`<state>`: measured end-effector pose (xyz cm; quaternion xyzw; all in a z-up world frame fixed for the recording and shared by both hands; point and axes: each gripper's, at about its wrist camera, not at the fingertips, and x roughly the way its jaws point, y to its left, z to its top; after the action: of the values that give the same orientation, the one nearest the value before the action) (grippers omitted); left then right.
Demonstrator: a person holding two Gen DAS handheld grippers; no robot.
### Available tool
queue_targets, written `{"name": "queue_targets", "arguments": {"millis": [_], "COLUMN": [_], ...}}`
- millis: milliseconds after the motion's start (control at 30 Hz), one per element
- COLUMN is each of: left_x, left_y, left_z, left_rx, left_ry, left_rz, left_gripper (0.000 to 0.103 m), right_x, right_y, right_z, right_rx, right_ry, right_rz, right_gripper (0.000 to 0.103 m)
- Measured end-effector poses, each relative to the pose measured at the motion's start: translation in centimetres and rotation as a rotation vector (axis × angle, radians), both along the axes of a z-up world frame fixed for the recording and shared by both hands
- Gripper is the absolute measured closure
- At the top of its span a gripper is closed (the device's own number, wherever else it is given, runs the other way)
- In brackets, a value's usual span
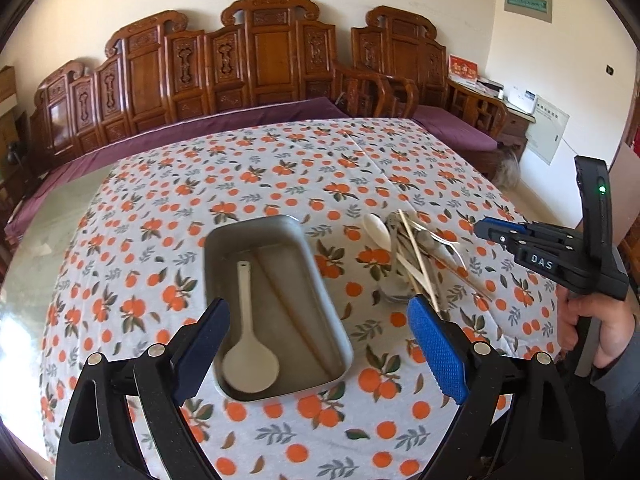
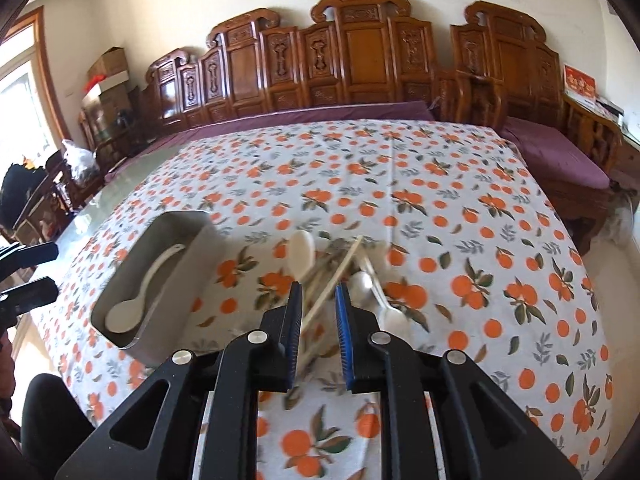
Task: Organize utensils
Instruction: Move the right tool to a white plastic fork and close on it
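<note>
A counter [image 1: 280, 152] draped in an orange-fruit print cloth stands before a carved wooden bench [image 1: 248, 60] with purple cushions, against cream walls. A metal tray [image 1: 320, 280] holds a white spoon [image 1: 250, 356] and chopsticks [image 1: 288, 304]. Beside it lies a utensil pile [image 1: 416, 256]. The left hand-held gripper [image 1: 320, 344] gapes, released, above the tray. The right hand-held gripper [image 2: 318, 336] is slightly parted over the pile, grasping nothing.
</note>
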<state>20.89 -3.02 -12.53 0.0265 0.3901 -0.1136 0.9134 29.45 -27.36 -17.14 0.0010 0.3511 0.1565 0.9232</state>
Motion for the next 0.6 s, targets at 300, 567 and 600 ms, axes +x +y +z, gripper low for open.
{"name": "queue_targets", "arguments": {"millis": [300,567,600], "left_x": [2.0,3.9,4.2], "left_y": [-3.1,-4.9,-5.1], "left_z": [-2.2,-3.7,-3.9], "left_rx": [0.002,-0.005,-0.009], "left_ry": [0.048,0.084,0.089], "left_rz": [-0.042,-0.065,-0.067], "left_gripper": [0.016,0.016,0.016], "right_x": [1.4,3.4,3.7], "right_y": [-2.3,-2.7,-2.7], "right_z": [-2.9,-4.6,-4.9], "right_rx": [-0.019,-0.091,-0.094], "right_ry": [0.018,0.026,0.033], "right_rz": [-0.042,-0.009,-0.005], "right_gripper": [0.084,0.076,0.076]}}
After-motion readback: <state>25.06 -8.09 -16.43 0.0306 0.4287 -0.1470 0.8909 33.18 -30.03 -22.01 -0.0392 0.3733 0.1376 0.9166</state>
